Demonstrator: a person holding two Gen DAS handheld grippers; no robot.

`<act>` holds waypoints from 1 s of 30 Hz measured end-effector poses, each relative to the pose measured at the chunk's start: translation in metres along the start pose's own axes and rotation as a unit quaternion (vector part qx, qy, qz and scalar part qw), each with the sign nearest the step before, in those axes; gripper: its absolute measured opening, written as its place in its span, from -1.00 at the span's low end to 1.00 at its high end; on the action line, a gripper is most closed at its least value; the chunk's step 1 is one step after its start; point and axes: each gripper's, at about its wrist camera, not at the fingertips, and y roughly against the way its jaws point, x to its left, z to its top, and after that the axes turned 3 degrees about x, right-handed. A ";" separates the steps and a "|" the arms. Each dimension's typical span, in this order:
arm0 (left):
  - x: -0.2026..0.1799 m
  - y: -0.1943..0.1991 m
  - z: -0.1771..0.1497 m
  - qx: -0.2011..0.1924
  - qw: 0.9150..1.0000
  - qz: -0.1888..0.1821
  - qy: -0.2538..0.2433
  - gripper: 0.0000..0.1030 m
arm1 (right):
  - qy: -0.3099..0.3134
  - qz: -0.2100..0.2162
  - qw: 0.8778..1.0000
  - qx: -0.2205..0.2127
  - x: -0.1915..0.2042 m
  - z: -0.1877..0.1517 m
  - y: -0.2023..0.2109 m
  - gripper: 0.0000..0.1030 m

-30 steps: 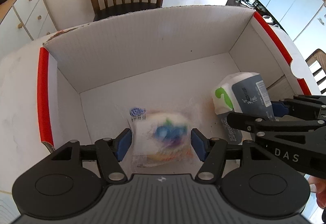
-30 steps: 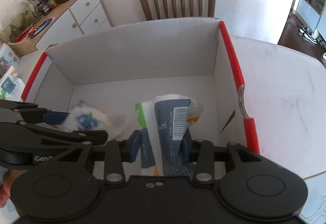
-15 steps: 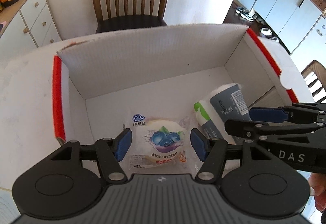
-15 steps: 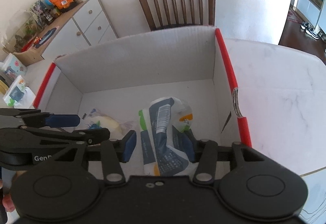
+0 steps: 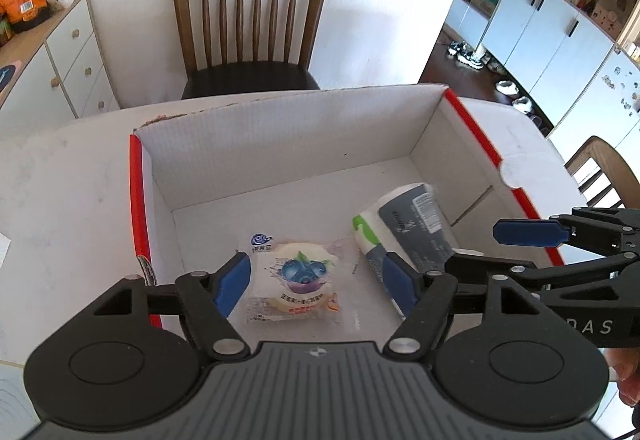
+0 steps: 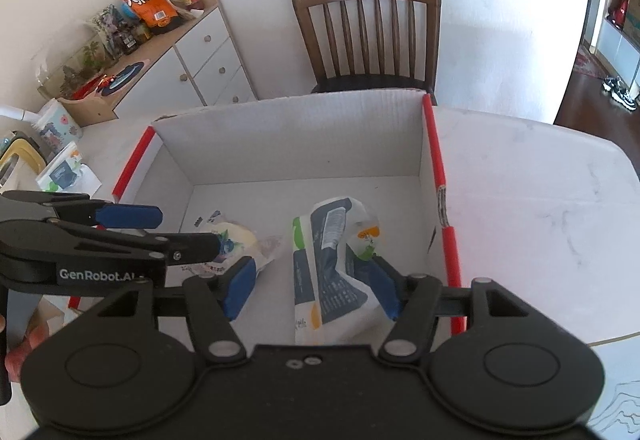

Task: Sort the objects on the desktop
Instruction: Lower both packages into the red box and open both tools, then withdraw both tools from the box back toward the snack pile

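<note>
A white cardboard box with red rims stands on the table. In it lie a blueberry pastry packet at the left and a grey-white tissue pack at the right. My left gripper is open and empty above the pastry packet, not touching it. My right gripper is open and empty above the tissue pack. Each gripper shows in the other's view: the right one and the left one.
A wooden chair stands behind the table. A white sideboard with snack bags is at the far left. Small packets and a cup lie on the table left of the box. White marble tabletop lies right of the box.
Both grippers have let go of their packs and risen back from the box. The right jaws have opened wide. The pastry packet and tissue pack now lie on the box floor.
</note>
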 end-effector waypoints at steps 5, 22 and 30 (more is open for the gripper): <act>-0.008 0.013 -0.007 -0.012 1.000 0.000 -0.008 0.54 | 0.003 0.000 1.000 -0.009 -0.002 -0.005 0.012 0.25; -0.016 0.051 -0.033 -0.052 0.999 0.000 -0.009 0.99 | 0.022 0.002 0.998 -0.054 -0.001 -0.025 0.055 0.44; -0.022 0.079 -0.049 -0.084 0.996 -0.003 -0.004 0.99 | 0.023 0.003 0.997 -0.079 0.002 -0.043 0.080 0.46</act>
